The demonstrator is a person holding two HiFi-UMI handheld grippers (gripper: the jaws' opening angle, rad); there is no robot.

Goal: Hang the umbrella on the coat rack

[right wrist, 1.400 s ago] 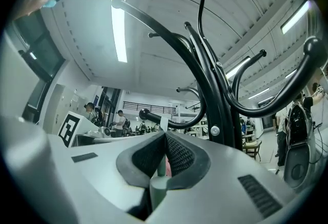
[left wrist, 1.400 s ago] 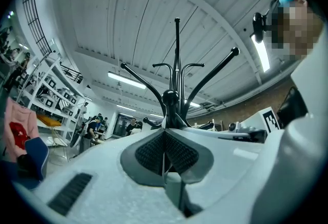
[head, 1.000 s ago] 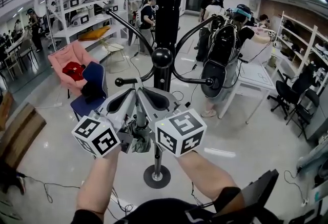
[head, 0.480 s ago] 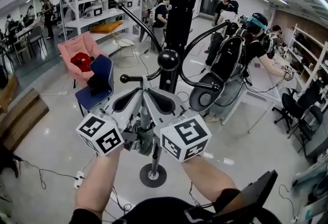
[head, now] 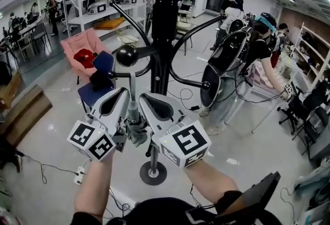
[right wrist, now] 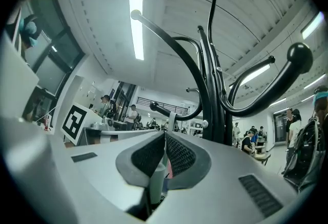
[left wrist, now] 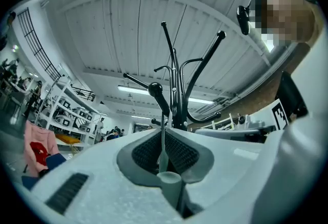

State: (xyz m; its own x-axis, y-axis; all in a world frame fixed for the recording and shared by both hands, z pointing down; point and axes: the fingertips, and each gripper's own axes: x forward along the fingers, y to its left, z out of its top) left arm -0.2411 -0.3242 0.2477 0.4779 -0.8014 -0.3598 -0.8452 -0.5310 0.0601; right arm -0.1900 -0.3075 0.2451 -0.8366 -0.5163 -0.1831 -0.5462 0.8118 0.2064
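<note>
**Both grippers clamped on the umbrella at the coat rack**

The left gripper [left wrist: 164,138] has its ribbed pads pressed together on the thin pale shaft [left wrist: 163,141] of the umbrella [head: 137,132]. The right gripper [right wrist: 165,142] pinches the same shaft from the other side, and its pads are almost meeting.

In the head view the two grippers sit side by side, with the folded grey-green umbrella bunched between them. Its shaft stands upright just in front of the black coat rack [head: 166,23]. The top of the shaft reaches a short peg [head: 119,74], though the view does not show whether it touches.

The only markings are the black-and-white square markers on each gripper's cube [head: 93,139], [head: 184,141].
</note>
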